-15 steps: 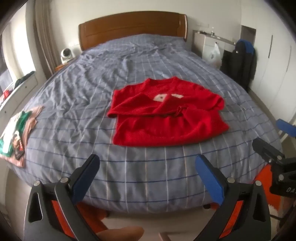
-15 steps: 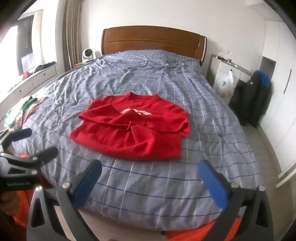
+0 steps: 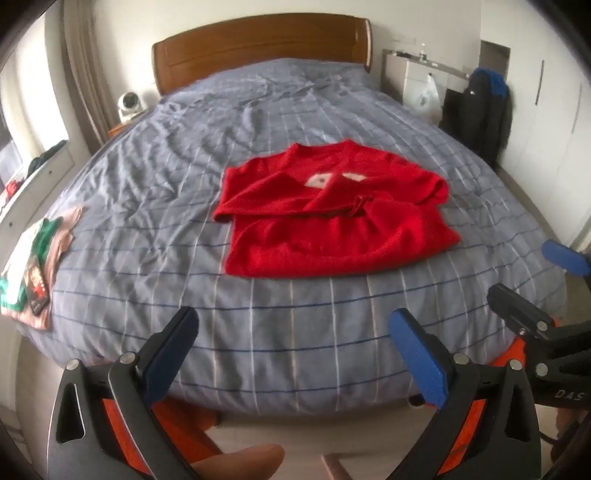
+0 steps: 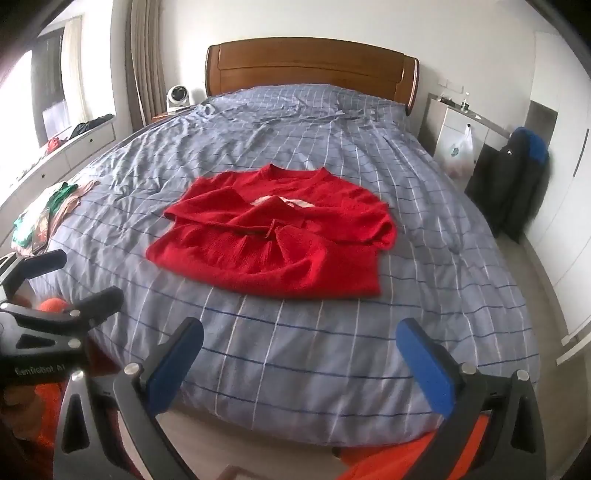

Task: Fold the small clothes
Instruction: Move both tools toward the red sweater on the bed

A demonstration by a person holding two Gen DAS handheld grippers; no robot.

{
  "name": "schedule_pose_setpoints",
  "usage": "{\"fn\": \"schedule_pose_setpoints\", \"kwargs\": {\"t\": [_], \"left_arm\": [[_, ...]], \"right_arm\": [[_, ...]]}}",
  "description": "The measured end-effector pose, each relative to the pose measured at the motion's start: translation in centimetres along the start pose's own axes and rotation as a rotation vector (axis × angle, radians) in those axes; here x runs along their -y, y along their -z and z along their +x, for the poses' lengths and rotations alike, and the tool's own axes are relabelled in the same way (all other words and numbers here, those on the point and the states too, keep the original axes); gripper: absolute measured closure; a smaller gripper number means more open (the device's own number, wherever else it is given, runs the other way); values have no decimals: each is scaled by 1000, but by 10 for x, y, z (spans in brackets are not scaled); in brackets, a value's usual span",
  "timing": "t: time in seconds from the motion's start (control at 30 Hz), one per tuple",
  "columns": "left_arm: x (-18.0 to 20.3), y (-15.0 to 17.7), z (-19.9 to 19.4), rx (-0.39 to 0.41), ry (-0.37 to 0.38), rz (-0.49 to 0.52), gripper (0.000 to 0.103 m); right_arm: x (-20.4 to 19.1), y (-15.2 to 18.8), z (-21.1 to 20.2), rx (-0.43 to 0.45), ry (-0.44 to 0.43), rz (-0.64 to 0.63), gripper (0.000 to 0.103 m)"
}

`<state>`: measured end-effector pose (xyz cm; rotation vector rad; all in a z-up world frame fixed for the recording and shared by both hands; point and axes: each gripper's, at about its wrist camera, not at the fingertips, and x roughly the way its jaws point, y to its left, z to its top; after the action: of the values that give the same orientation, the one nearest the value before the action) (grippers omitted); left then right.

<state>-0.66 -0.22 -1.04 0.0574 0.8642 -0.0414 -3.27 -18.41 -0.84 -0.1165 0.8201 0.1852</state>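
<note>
A wide bed [image 4: 332,350] under a grey-blue checked cover fills the room, its brown wooden headboard [image 4: 310,70] at twelve o'clock against a plain white wall [image 4: 295,22]. At ten o'clock hang beige curtains [image 4: 142,62], with a small white fan [image 4: 179,96] on a bedside stand. A bright window [image 4: 22,85] and a white ledge [image 4: 55,155] run along nine o'clock. At two o'clock stand a pale cabinet [image 4: 452,122] and white wardrobe doors [image 4: 569,206]; the floor [image 4: 532,266] is light.

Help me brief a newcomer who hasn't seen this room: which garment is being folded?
Find the big bed with the wooden headboard and blue checked cover. The red sweater lies flat near its middle, sleeves crossed over the front. The only other clothes are a pink and green pile at the left edge.
</note>
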Motion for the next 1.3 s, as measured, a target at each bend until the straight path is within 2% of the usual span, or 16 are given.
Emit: {"fn": "schedule_pose_setpoints", "kwargs": {"t": [0.4,0.8,1.03,1.13,1.3], "left_arm": [[6,-1,-2,1,-3,29,0],[-2,0,-7,17,-16,12,0],[-57,-26,59,16,-79,-41,0],[-81,-40,99,-32,-70,-74,0],[-91,-53,123,-38,-103,-81,0]], "right_arm": [[2,3,2,-20,13,18,0],[3,4,-6,8,24,14,0],[54,-3,24,2,121,98,0],[80,-9,50,7,161,122,0],[120,-20,94,-31,227,150,0]]}}
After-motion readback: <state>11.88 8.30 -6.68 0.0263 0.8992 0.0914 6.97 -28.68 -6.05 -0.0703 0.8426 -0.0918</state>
